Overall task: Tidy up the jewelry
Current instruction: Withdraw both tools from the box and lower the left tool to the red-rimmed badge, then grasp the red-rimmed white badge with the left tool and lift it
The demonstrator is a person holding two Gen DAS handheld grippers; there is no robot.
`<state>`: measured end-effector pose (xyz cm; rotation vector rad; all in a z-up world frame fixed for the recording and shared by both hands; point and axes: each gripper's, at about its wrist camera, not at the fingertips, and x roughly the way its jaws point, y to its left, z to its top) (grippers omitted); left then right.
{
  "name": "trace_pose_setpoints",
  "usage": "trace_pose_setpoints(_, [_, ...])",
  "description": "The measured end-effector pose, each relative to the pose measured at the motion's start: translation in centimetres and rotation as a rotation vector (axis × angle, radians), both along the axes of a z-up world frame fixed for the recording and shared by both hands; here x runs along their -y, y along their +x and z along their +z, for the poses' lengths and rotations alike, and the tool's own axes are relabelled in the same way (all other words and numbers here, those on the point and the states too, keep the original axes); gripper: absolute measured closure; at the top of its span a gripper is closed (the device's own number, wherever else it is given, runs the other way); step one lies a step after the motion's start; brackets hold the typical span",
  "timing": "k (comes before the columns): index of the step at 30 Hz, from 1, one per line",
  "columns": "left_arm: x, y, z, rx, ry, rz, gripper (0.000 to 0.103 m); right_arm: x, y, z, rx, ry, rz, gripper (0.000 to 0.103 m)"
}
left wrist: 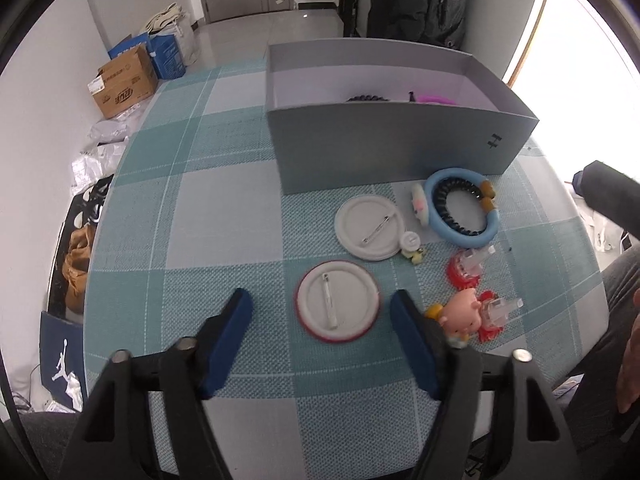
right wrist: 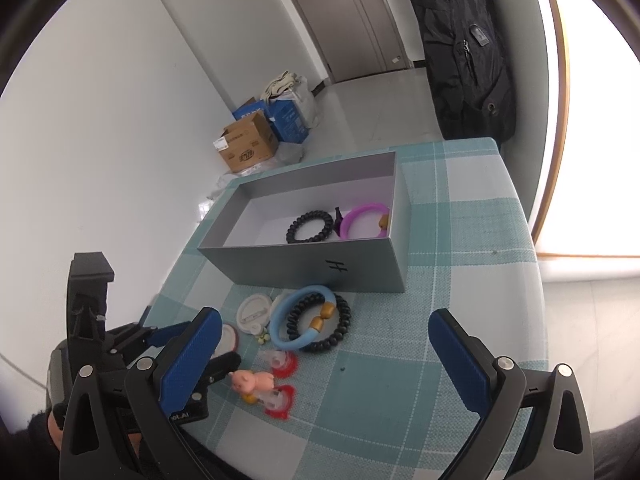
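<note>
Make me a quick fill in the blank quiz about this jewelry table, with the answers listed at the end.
1. Inside the grey box, a black beaded bracelet lies beside a bangle coloured ____.
2. On the checked tablecloth, the badge with the red rim lies with its ____ side up.
3. The left gripper hangs above that badge with its jaws ____.
4. The right gripper holds ____.

Answers: purple; pin; open; nothing
</note>
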<state>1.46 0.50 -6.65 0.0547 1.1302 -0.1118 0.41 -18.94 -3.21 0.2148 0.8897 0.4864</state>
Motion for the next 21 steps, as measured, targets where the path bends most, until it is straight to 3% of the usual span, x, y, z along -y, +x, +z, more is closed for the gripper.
trace_pose_setpoints(1, [0.1,0.1,0.2,0.009,-0.008,-0.018,0.062,0.0,0.0,0.0,-0.001,-0.001,0.000,0.000])
trace_pose_setpoints(2, [0.3,0.0,0.3,0.013,-0.017,-0.040,0.066,-0.1,0.0,-0.1,-0.001,-0.001,-0.001,0.000])
trace_pose_setpoints(6, [0.5,0.1,0.3,0.003,-0.022,-0.066,0.066,0.0,0.0,-0.1,-0.001,-0.001,-0.003,0.000])
trace_pose_setpoints(12, [-0.8,0.2,0.7,-0.033,-0.144,-0.017,0.066,0.1,0.0,-0.4,-0.007,-0.001,-0.005,0.000])
trace_pose_setpoints(16, [-0.7,-0.1,1.0,-0.039,-0.149,0.005,0.066,0.0,-0.2,-0.7,-0.021,-0.009,-0.004,0.000])
trace_pose_setpoints(21, [-1.4,-0.4,2.1,-0.010,-0.217,0.020,0.066,-0.4,-0.8,-1.0,-0.041,-0.004,0.009,0.000])
